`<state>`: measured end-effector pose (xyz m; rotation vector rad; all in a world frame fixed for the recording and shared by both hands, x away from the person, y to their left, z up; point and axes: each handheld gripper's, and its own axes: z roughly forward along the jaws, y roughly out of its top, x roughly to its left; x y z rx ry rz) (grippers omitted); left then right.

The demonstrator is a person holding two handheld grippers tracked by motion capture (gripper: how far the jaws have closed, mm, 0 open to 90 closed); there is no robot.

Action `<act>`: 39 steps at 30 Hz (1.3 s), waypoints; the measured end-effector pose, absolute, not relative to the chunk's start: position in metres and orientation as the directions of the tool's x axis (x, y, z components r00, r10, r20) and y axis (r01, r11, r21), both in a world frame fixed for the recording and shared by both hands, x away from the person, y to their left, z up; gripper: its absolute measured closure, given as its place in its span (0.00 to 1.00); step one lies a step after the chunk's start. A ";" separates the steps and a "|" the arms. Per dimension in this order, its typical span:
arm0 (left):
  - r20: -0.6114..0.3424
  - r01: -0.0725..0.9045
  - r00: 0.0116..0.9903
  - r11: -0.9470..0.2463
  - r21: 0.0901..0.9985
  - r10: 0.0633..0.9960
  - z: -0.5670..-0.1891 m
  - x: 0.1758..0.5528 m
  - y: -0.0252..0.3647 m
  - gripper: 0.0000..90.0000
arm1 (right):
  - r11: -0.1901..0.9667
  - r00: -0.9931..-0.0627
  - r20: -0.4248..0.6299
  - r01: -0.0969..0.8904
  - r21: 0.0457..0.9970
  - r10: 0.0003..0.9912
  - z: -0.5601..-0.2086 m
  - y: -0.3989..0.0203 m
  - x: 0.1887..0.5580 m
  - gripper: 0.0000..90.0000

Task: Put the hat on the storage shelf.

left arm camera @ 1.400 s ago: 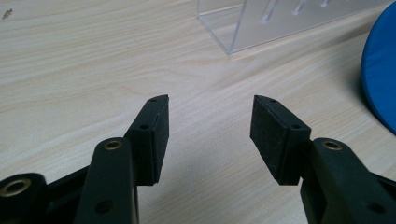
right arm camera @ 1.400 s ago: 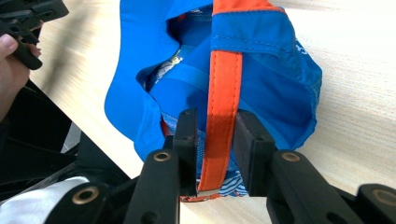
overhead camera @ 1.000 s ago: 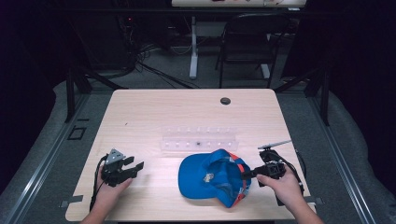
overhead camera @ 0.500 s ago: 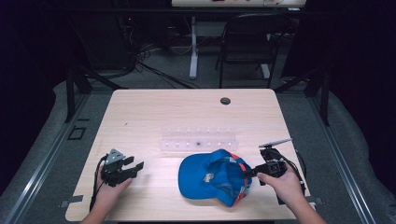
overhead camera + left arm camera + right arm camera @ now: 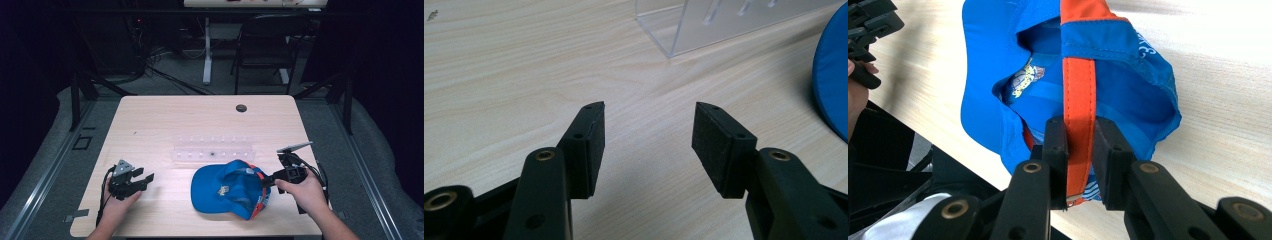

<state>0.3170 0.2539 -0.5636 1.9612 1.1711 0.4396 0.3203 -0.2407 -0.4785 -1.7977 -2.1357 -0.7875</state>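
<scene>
A blue cap (image 5: pixel 225 189) with an orange strap lies upside down on the wooden table (image 5: pixel 165 125), near the front and right of centre. My right gripper (image 5: pixel 267 181) is at the cap's right edge. In the right gripper view its two pads press on the orange strap (image 5: pixel 1079 95) at the cap's (image 5: pixel 1128 75) rim, right gripper (image 5: pixel 1080 150) shut on it. My left gripper (image 5: pixel 145 180) rests low at the front left, well apart from the cap. Its jaws stand open over bare wood in the left gripper view, left gripper (image 5: pixel 648 120), with the cap's blue edge (image 5: pixel 830 85) at the far right.
A clear plastic rack (image 5: pixel 212 148) lies across the table's middle, just behind the cap, also seen as the rack (image 5: pixel 724 22) ahead of the left jaws. A round grommet hole (image 5: pixel 241 108) sits near the far edge. A chair (image 5: pixel 265 45) and desk legs stand beyond.
The right gripper's jaws have drawn slightly closer on the strap at the cap's right edge. The left gripper and the cap have stayed in place.
</scene>
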 end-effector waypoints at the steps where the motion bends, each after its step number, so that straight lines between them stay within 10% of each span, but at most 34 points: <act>1: -0.101 0.584 0.514 -0.261 0.769 0.852 -0.563 0.317 0.254 0.53 | 0.102 -0.212 0.500 0.966 0.238 0.840 -0.477 -0.240 0.321 0.86; 39: -0.099 0.580 0.514 -0.260 0.772 0.852 -0.564 0.317 0.253 0.53 | 0.096 -0.151 0.464 0.985 0.140 0.873 -0.426 -0.222 0.338 0.86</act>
